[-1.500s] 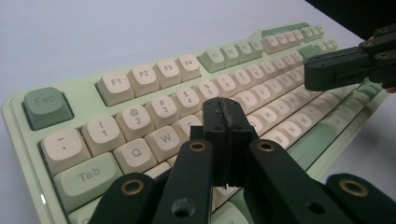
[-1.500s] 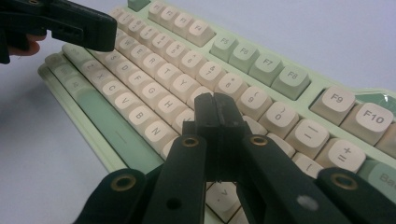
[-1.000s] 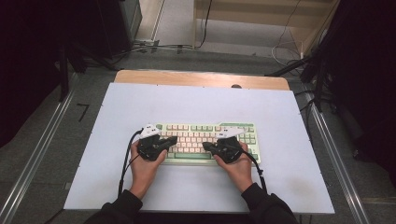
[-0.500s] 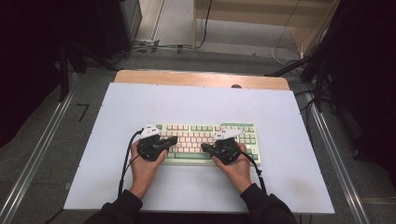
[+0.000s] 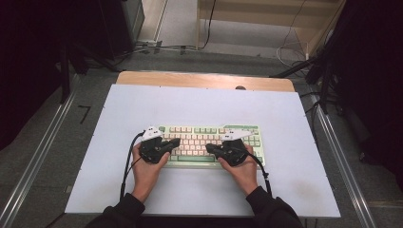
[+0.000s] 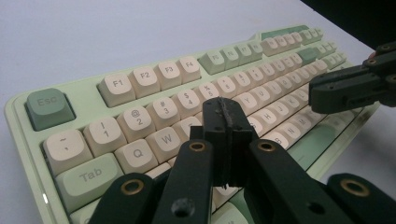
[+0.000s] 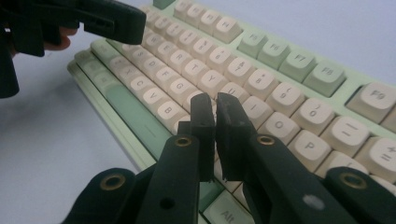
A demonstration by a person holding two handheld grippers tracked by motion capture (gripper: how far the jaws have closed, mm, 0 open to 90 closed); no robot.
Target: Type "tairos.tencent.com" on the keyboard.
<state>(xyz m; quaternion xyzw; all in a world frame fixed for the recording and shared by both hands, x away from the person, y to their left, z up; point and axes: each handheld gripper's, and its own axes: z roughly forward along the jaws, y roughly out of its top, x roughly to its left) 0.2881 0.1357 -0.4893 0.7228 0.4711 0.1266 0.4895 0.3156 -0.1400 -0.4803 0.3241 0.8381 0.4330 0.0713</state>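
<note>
Keyboard [image 5: 211, 145] is seen lying on the white table [image 5: 285, 118], both grippers poised over its keys. Left gripper [image 6: 223, 108] is shown pressed shut, empty; right gripper [image 7: 215, 106] has just been opening, nothing between. Key legends are legible in the gripper views.

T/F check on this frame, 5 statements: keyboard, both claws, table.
1. The keyboard is pale green with cream keys. True.
2. The left claw has its jaws closed together. True.
3. The right claw grips a keycap. False: nothing is between its jaws, which show a thin gap and have just been opening.
4. The keyboard lies upside down. False: keys face up.
5. Both claws hang over the keyboard on the white table. True.
</note>
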